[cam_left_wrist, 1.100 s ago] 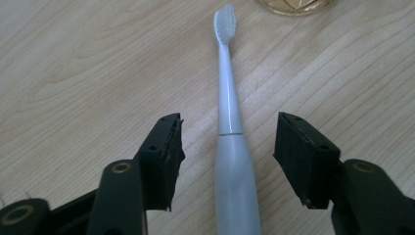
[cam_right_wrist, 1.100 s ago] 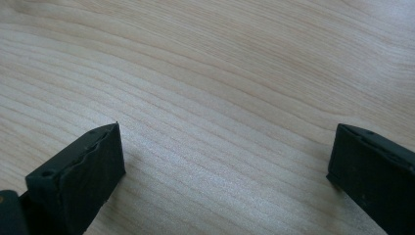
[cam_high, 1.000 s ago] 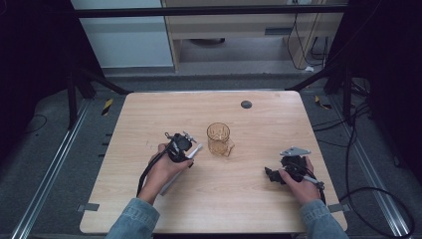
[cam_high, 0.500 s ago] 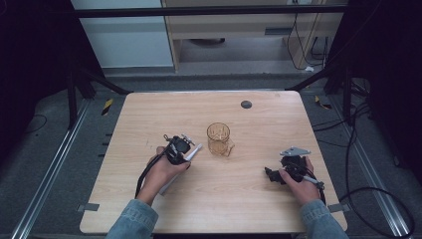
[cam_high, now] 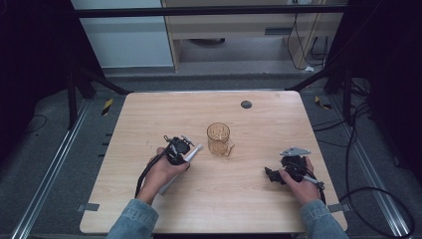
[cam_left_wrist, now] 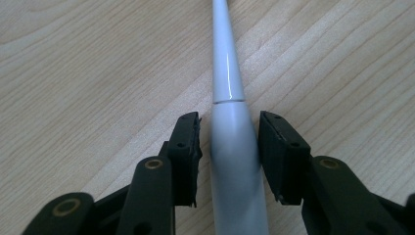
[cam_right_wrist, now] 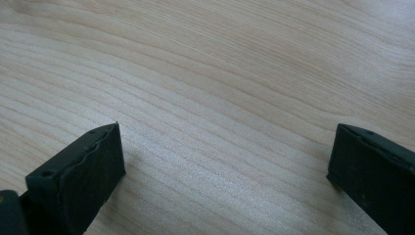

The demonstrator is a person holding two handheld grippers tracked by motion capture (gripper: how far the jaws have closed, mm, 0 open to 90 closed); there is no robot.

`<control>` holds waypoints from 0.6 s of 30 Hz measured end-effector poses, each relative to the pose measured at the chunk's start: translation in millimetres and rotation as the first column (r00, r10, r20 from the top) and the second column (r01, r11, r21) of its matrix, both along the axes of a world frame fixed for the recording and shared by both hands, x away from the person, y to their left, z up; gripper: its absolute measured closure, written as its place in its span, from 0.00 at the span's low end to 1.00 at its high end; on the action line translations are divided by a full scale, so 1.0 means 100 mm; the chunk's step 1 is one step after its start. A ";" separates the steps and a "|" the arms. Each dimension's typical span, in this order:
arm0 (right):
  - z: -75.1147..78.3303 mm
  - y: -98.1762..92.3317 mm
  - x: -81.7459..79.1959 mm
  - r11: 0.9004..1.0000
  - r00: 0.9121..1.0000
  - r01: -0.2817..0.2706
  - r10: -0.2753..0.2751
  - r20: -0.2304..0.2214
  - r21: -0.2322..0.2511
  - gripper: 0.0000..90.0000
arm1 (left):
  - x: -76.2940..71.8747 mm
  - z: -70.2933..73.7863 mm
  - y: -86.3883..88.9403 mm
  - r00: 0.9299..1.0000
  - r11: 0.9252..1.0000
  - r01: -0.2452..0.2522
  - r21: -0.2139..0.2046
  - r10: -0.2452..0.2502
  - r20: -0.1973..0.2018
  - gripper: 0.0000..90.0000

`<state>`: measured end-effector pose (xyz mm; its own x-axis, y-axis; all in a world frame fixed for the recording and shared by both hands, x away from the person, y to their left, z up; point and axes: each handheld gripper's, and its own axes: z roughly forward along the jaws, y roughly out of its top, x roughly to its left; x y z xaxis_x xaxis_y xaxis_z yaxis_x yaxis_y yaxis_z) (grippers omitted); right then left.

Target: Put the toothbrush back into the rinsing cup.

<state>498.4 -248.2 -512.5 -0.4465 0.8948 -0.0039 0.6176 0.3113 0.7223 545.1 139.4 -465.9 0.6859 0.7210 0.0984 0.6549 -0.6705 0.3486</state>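
On the table (cam_high: 149,114), just left of the amber glass mug (cam_high: 219,138), we have our left gripper (cam_left_wrist: 229,147) spread astride a white toothbrush handle (cam_left_wrist: 230,112), apparently to pinch it, while our right gripper (cam_right_wrist: 225,171) rests wide and empty, well apart.

White toothbrush (cam_left_wrist: 230,147) lies flat beside amber glass mug (cam_high: 218,138).

Nothing readable anywhere here, honestly. The pale wooden table (cam_high: 259,199) is bare wood grain with no label, the amber see-through glass mug (cam_high: 219,139) has no print I can make out, and the smooth white plastic toothbrush handle (cam_left_wrist: 234,147) carries no brand or number.
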 end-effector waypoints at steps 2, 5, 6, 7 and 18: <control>0.00 0.00 0.00 1.000 1.000 0.000 0.000 0.000 -0.001 0.00 | 0.01 -0.01 0.00 1.000 1.000 0.005 -0.002 -0.005 -0.009 0.68; 0.00 0.00 0.00 1.000 1.000 0.001 -0.001 0.000 0.000 0.00 | 0.01 -0.01 0.01 1.000 1.000 0.002 -0.017 -0.003 -0.017 0.71; 0.00 0.00 0.00 1.000 1.000 0.000 0.000 0.000 -0.001 0.00 | 0.01 -0.01 0.01 1.000 1.000 0.004 -0.017 -0.004 -0.017 0.73; 0.00 0.00 0.00 1.000 1.000 0.000 0.000 0.000 -0.001 0.00 | 0.01 -0.01 0.02 1.000 1.000 0.007 -0.017 -0.007 -0.018 0.73; 0.00 0.00 0.00 1.000 1.000 0.000 0.000 0.000 0.000 0.00 | -0.03 0.19 0.08 0.999 0.999 -0.006 -0.047 0.008 0.047 0.75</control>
<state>498.4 -248.2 -512.5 -0.4461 0.8950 -0.0043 0.6178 0.3114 0.7220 541.6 147.1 -447.0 0.6762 0.7304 0.0965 0.6417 -0.6482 0.4100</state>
